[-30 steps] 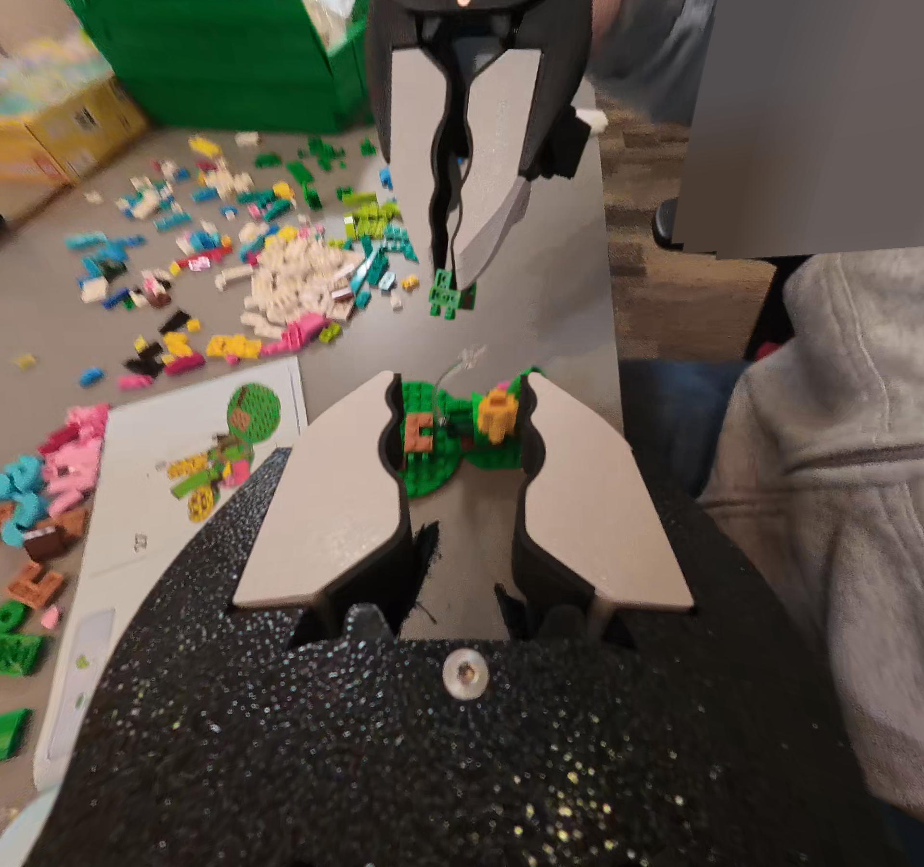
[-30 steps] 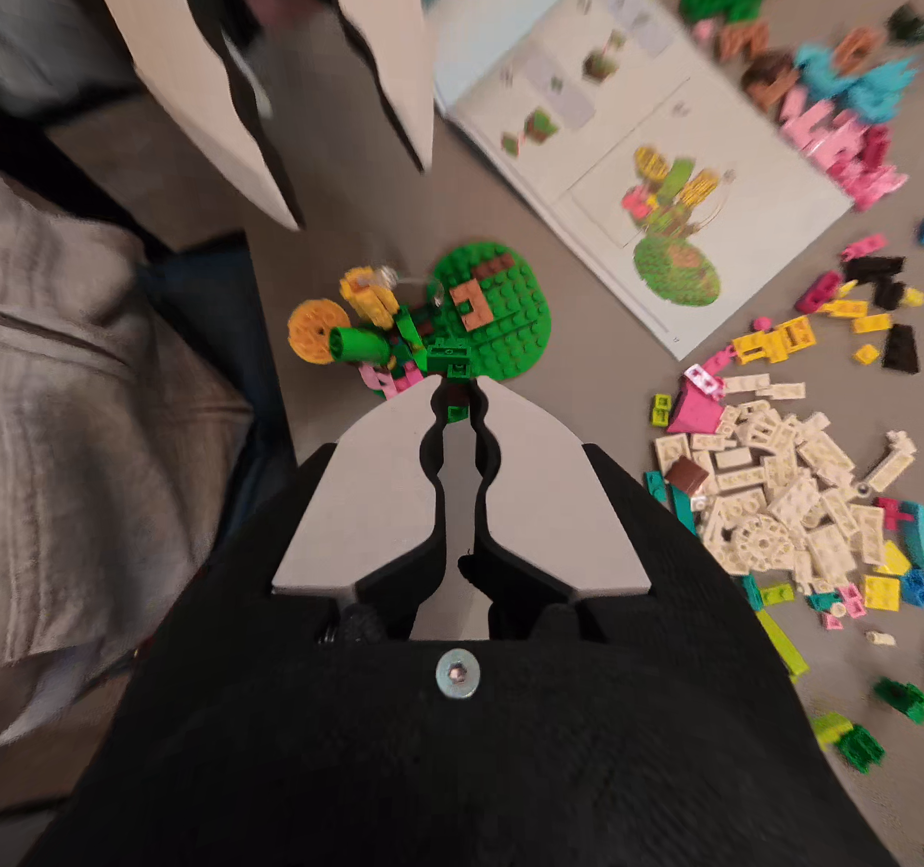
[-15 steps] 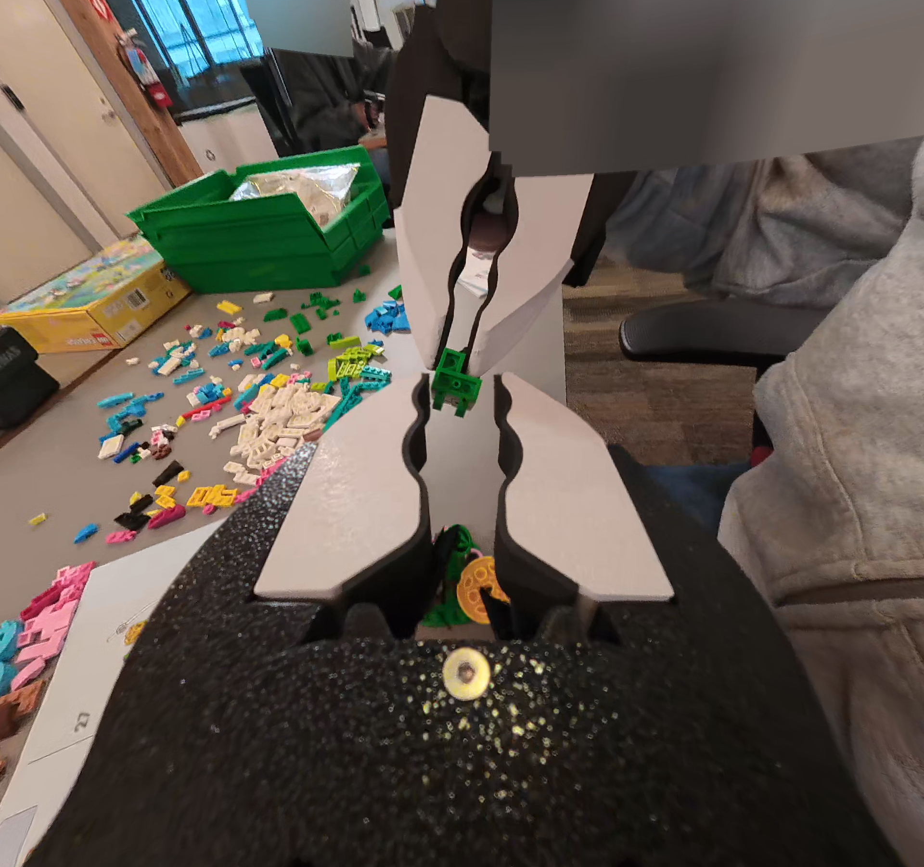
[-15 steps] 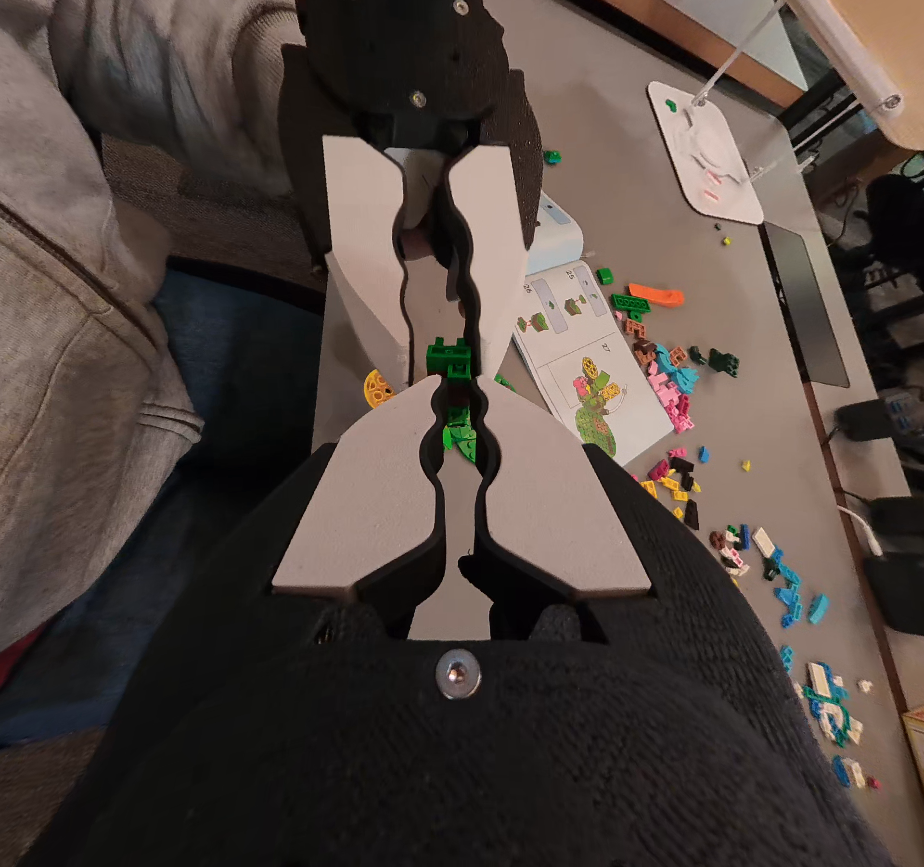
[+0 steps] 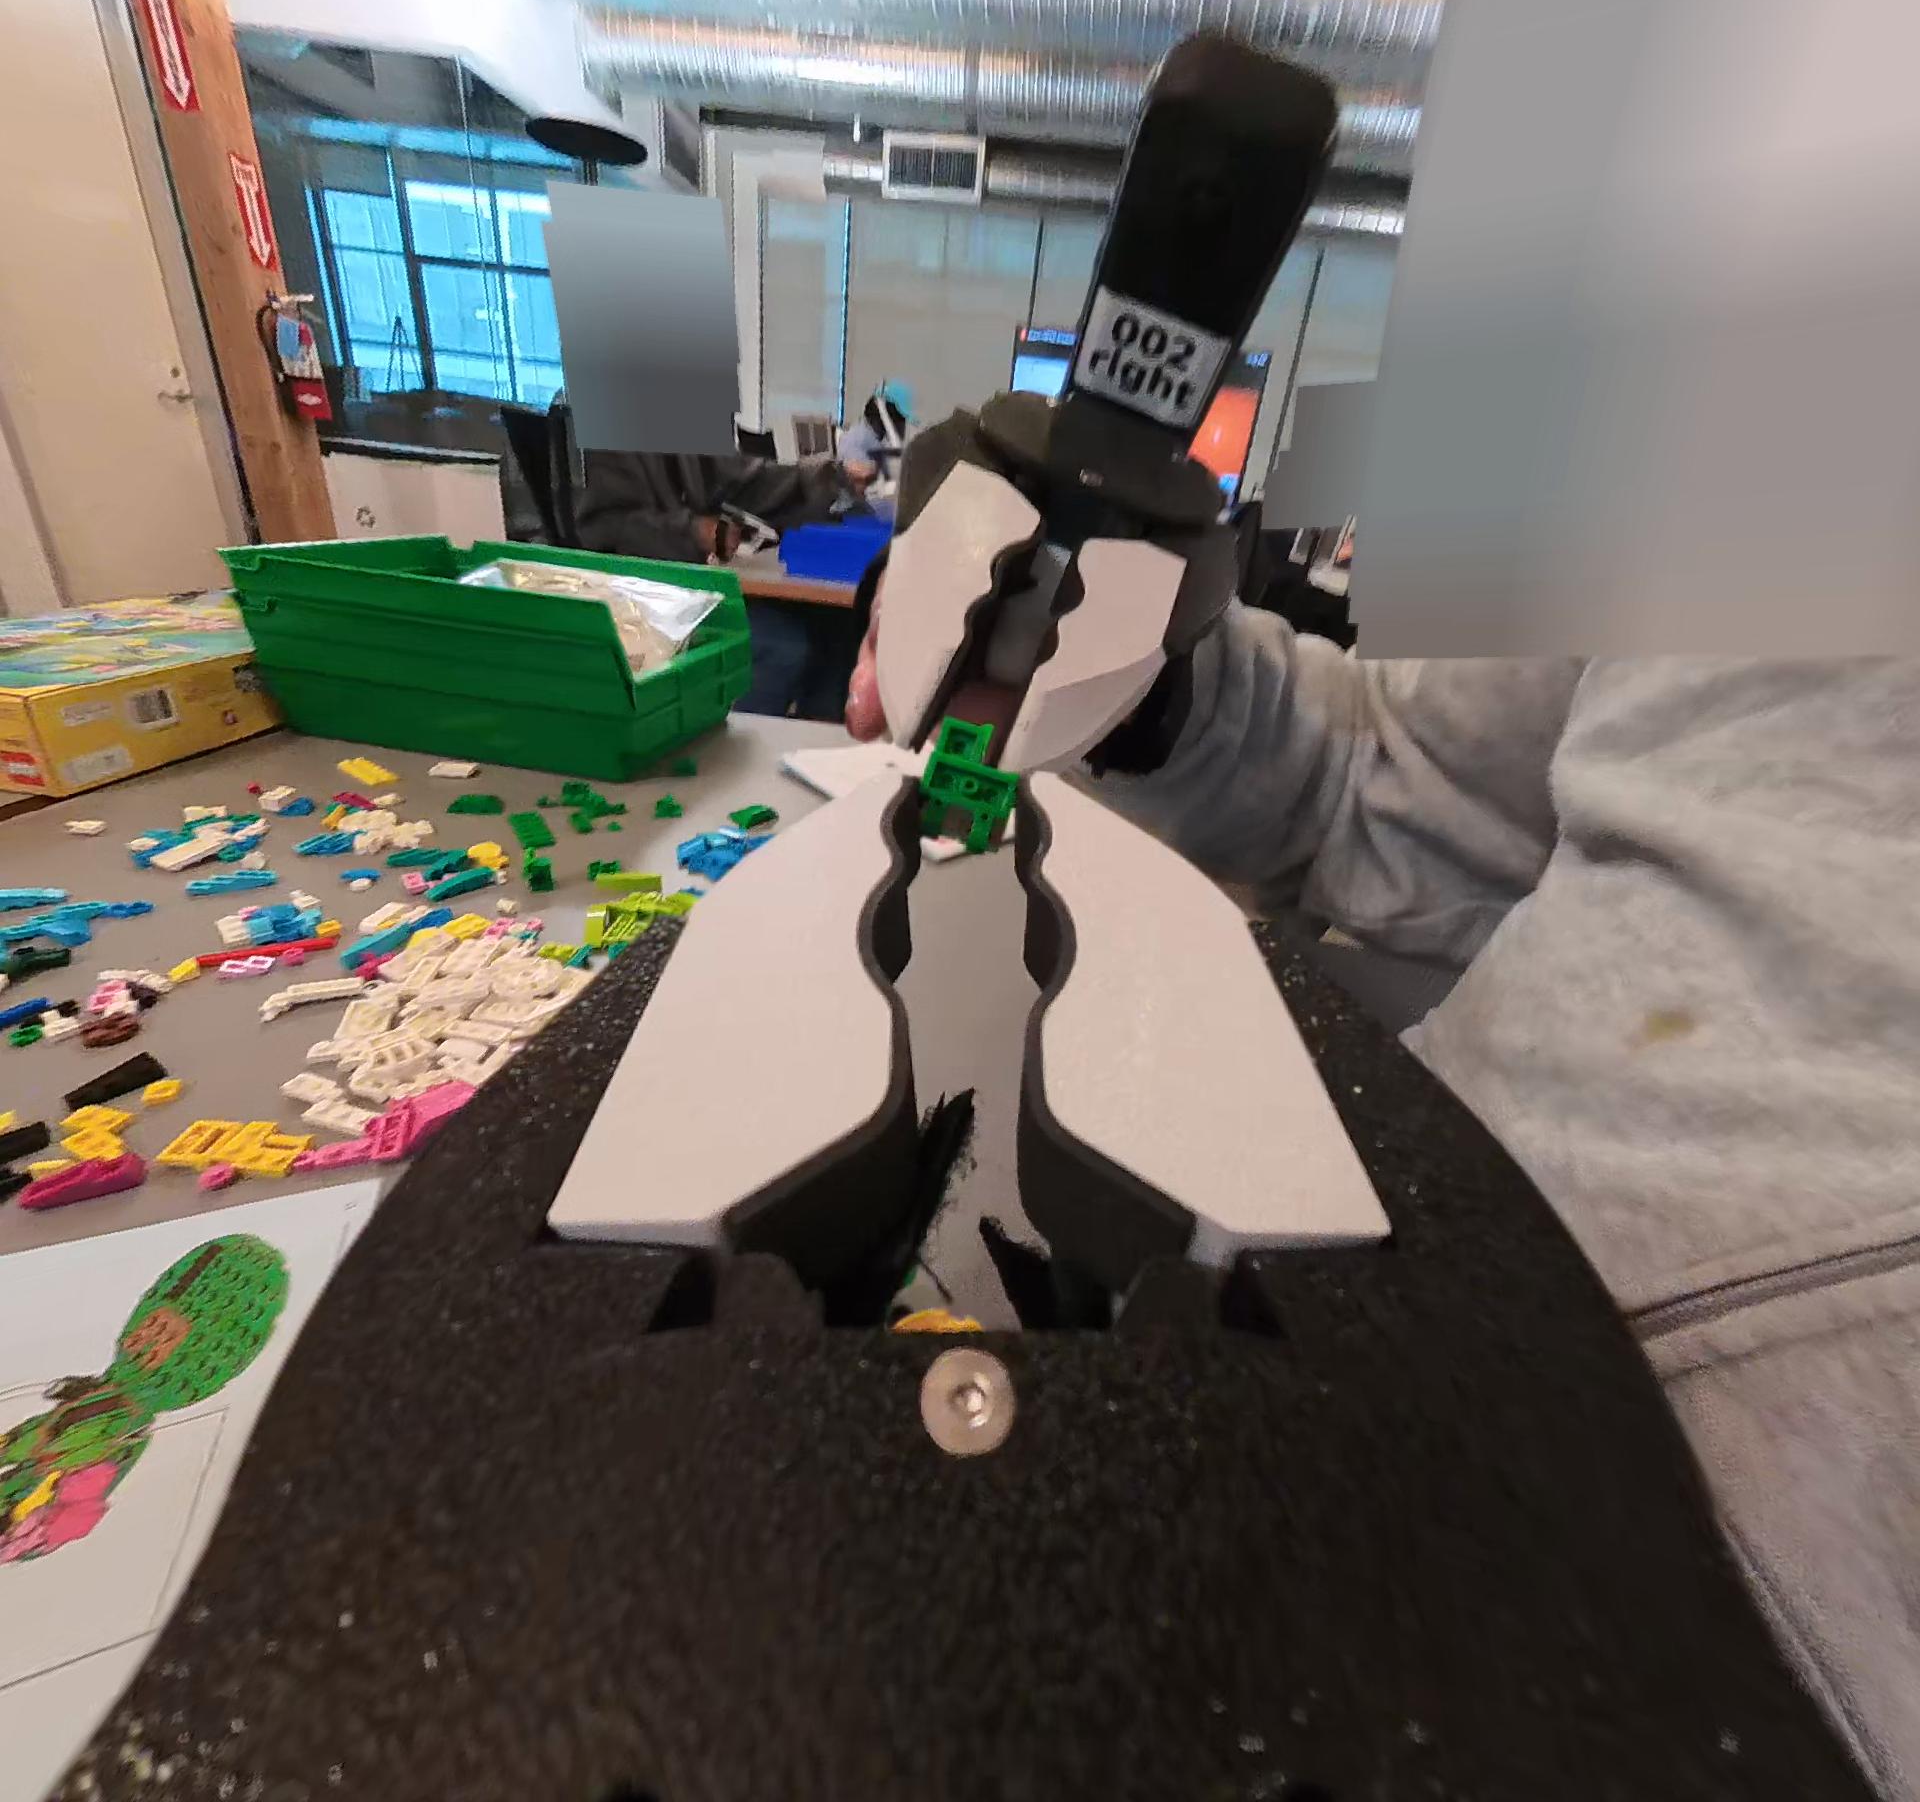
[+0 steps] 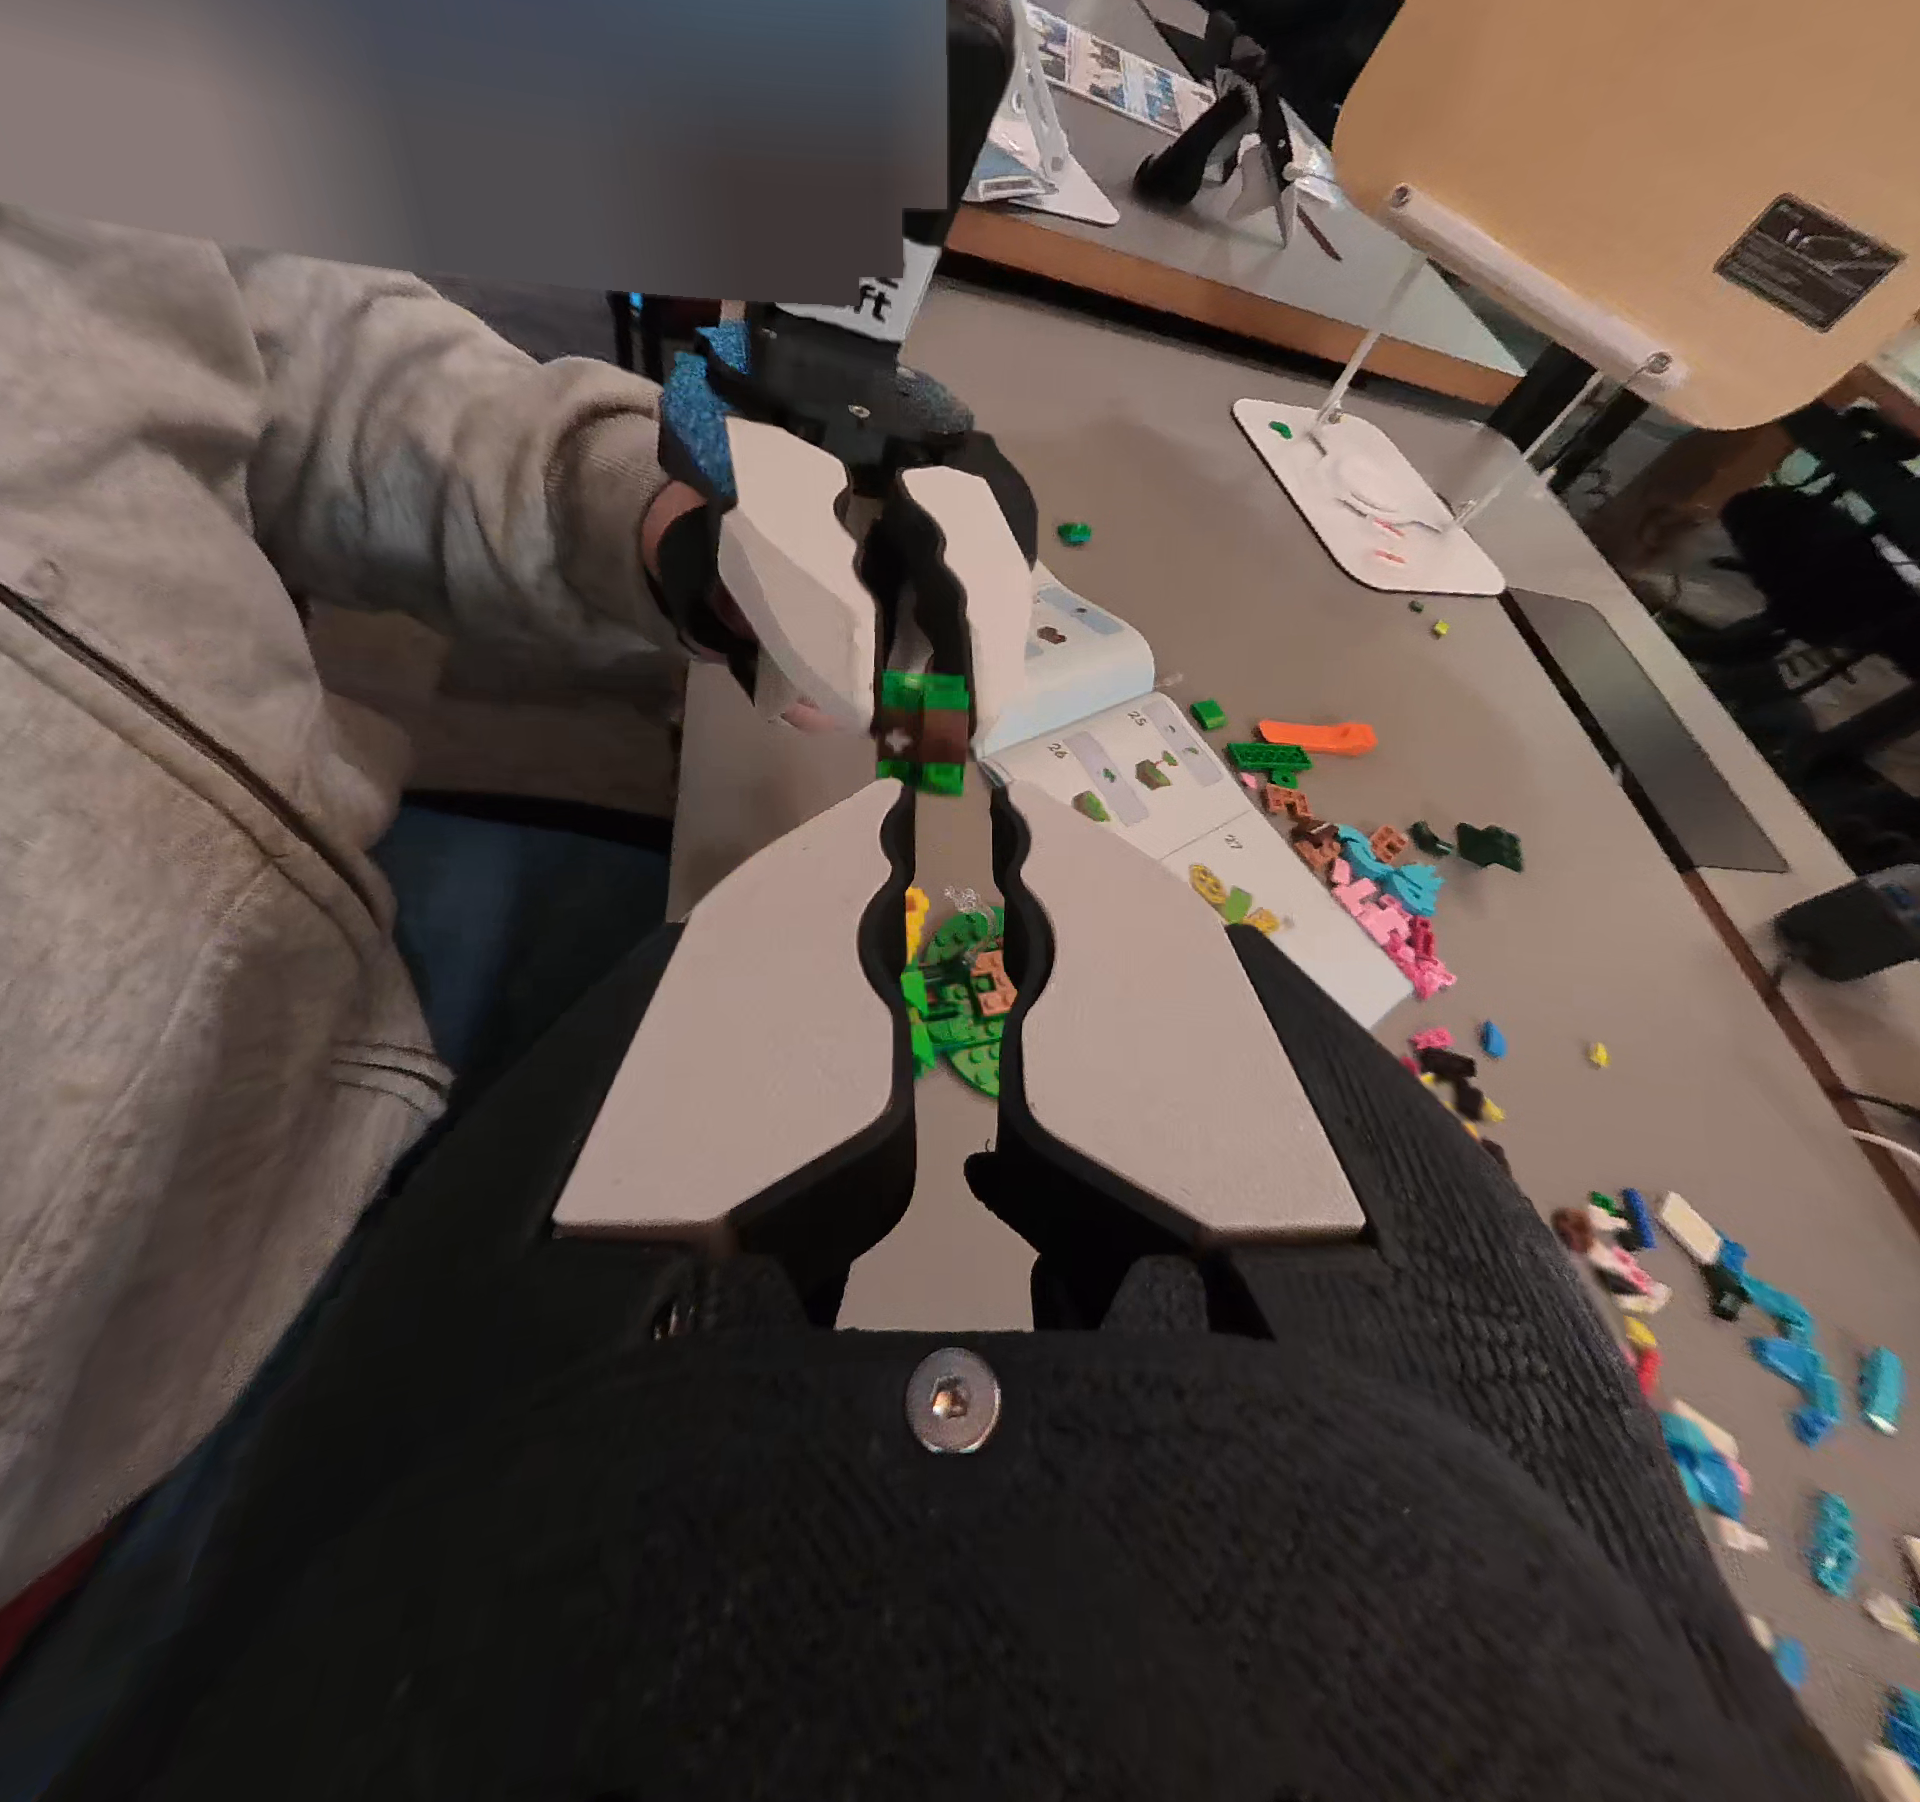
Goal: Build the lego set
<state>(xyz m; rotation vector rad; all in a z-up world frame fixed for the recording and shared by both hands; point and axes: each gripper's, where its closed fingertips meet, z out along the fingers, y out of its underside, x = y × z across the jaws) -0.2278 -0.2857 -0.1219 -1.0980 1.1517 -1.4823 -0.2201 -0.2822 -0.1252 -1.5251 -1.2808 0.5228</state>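
Observation:
My left gripper (image 5: 964, 807) is shut on a small green brick assembly (image 5: 966, 796), with both fingertips pressed against its sides, and holds it in the air above the grey table (image 5: 260, 817). In the right wrist view the same piece (image 6: 923, 729) shows green and brown between the left gripper's fingers (image 6: 800, 609). My right gripper (image 6: 948, 796) faces it tip to tip with its jaws parted. The piece sits just beyond its fingertips and is not clamped by them. A green round-plate model (image 6: 961, 1004) with orange and yellow parts lies on the table below.
Loose bricks (image 5: 416, 994) are scattered over the table's left. A green bin (image 5: 468, 672) and a yellow box (image 5: 104, 692) stand behind them. An open instruction booklet (image 6: 1143, 776), an orange tool (image 6: 1320, 736) and a white stand base (image 6: 1361, 505) lie to the right. A grey sleeve (image 5: 1403, 796) is close by. The tips of both grippers are at nearly the same place. The green round-plate model (image 6: 961, 1004) is about 15 centimetres from both grippers' fingertips.
Both grippers rose from the model on the table. The left jaws closed onto the green assembly that the right gripper held. The right jaws have since parted from it.

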